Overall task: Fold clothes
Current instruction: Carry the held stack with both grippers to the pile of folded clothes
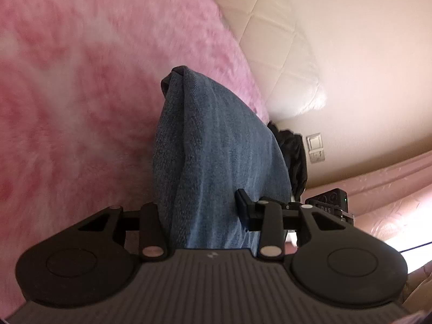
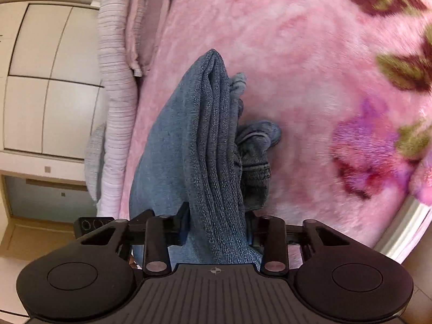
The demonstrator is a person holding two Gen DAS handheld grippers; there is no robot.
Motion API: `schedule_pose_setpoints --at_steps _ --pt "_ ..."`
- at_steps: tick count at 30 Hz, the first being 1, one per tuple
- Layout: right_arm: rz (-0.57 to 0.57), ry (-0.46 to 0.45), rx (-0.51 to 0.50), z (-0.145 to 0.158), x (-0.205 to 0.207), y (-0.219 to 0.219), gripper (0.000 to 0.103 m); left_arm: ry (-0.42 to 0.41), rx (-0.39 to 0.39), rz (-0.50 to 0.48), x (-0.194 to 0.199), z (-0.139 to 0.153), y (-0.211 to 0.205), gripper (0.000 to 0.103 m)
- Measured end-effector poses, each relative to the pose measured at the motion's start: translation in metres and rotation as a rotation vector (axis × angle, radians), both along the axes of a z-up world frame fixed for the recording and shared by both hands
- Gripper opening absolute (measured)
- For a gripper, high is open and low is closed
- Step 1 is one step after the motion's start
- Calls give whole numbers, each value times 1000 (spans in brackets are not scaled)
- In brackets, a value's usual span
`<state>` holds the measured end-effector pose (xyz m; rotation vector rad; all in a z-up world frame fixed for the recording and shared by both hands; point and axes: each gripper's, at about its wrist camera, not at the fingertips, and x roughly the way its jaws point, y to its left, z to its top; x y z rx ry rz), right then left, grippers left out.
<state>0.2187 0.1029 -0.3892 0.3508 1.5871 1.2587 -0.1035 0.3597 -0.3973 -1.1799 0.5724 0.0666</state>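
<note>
Both grippers pinch the blue jeans (image 2: pixel 199 145): the left gripper (image 1: pixel 205 210) and right gripper (image 2: pixel 216 224) each clamp bunched denim, which hangs above the pink fleece blanket (image 2: pixel 297 67).

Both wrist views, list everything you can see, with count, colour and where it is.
jeans: one, blue denim, hanging bunched from both tools above the blanket
blanket: one, fluffy pink with flowers, spread under the jeans
pillows: a few, pale pink, stacked at the blanket's edge
headboard: one, cream, quilted, beside the blanket
dark garment: one, black, behind the jeans
left tool: black, shut on the jeans
right tool: black, shut on the jeans
</note>
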Motion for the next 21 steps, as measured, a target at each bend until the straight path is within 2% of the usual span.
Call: schedule_pose_setpoints --at_steps 3,10,15,21 --pt "47 15 37 31 -6 3 35 -3 23 67 -23 36 -12 33" --pt "255 22 101 134 -52 42 35 8 74 320 -125 157 -62 33" --pt "453 48 160 200 -115 73 35 25 135 507 -216 233 -111 33" --pt "654 85 217 249 -211 101 35 40 195 701 -323 284 -172 33"
